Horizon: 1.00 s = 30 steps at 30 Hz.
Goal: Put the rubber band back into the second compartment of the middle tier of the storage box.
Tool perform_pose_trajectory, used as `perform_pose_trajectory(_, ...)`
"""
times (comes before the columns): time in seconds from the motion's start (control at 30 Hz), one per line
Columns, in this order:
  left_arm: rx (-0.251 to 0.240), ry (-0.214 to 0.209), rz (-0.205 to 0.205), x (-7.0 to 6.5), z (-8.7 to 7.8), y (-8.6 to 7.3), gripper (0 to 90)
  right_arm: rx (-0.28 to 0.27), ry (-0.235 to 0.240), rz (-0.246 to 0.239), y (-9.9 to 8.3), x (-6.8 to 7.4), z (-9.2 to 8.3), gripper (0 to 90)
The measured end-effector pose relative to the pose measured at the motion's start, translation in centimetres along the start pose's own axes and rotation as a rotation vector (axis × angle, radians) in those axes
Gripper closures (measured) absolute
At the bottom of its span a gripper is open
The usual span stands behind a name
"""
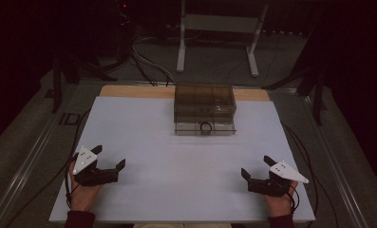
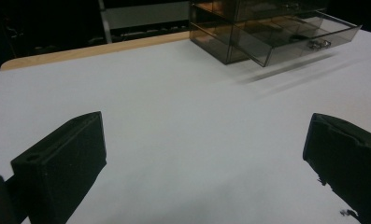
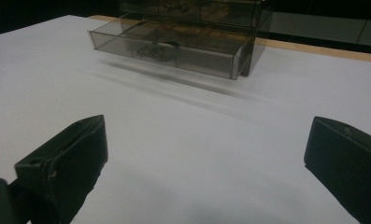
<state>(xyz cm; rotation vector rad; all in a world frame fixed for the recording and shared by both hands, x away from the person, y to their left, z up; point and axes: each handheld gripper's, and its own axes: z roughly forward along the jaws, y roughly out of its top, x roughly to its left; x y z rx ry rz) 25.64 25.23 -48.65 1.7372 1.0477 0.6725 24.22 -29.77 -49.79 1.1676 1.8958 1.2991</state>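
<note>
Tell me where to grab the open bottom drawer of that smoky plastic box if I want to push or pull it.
Take the bottom drawer by the small ring handle at the middle of its front wall, coming straight from the near side. The drawer juts out toward the person and its walls are wide and smooth; the ring is the one small part the jaws could close on. Both grippers are open.

Both grippers wide open, well apart from drawer box (image 1: 204, 109): left gripper (image 1: 111, 156), right gripper (image 1: 256, 166).

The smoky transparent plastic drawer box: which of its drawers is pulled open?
The bottom drawer of the box, with the ring handle; it sticks out forward, the upper drawers sit flush.
</note>
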Motion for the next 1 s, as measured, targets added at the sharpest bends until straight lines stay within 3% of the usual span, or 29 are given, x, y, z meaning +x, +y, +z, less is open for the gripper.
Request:
perform_pose_trajectory(0.77, -0.072, 0.035, -0.001, 0.5, -1.9, -0.4, 0.2, 0.007, 0.014, -0.002, 0.0, 0.2, -0.1, 0.0)
perform_pose_trajectory(0.93, -0.073, 0.032, -0.006, 0.5, -1.7, -0.4, 0.3, 0.036, -0.001, 0.015, -0.3, -0.3, 0.0, 0.0)
perform_pose_trajectory(1.0, -0.07, 0.029, -0.003, 0.4, -1.6, -0.4, 0.3, 0.072, -0.024, 0.02, -0.5, -0.4, 0.2, 0.0)
